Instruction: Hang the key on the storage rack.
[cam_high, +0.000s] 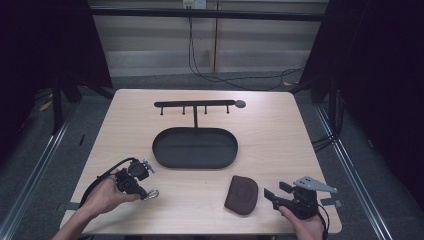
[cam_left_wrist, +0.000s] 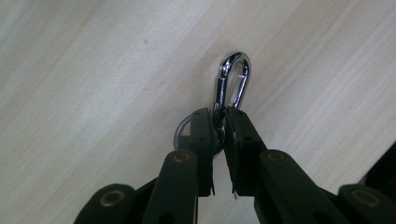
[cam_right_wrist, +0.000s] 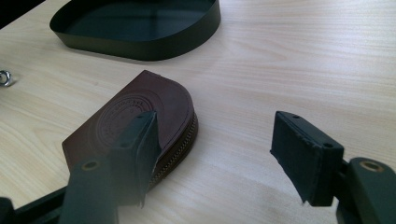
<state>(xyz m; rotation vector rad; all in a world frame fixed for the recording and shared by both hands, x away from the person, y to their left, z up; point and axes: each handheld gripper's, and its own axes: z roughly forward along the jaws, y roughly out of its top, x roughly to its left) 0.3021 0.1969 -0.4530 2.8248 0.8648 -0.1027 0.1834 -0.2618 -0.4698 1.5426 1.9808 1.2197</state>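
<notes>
The pale wooden worktop (cam_high: 260, 130) carried everything, and a dark oval tray (cam_high: 195, 148) lay near its middle, ahead of both tools, with a thin black hook rack (cam_high: 195, 104) standing at the tray's far edge. A brown leather pouch (cam_high: 241, 194) with a stamped round emblem and a zip along its curved edge lay flat just to the left of the right tool (cam_high: 272, 196); in the right gripper view the pouch (cam_right_wrist: 135, 123) sat partly behind that tool's left jaw, with the right tool (cam_right_wrist: 219, 149) held wide apart and nothing between its jaws. The left tool (cam_high: 145, 192), held in the person's left hand (cam_high: 107, 195), was closed together on a small silver carabiner clip (cam_high: 152, 194). In the left gripper view the left tool (cam_left_wrist: 221, 122) pinched the base of the clip (cam_left_wrist: 234, 79), whose snap hook stuck out beyond the jaw tips over the wood, while a metal ring (cam_left_wrist: 182, 130) attached to it showed just left of the jaws.
</notes>
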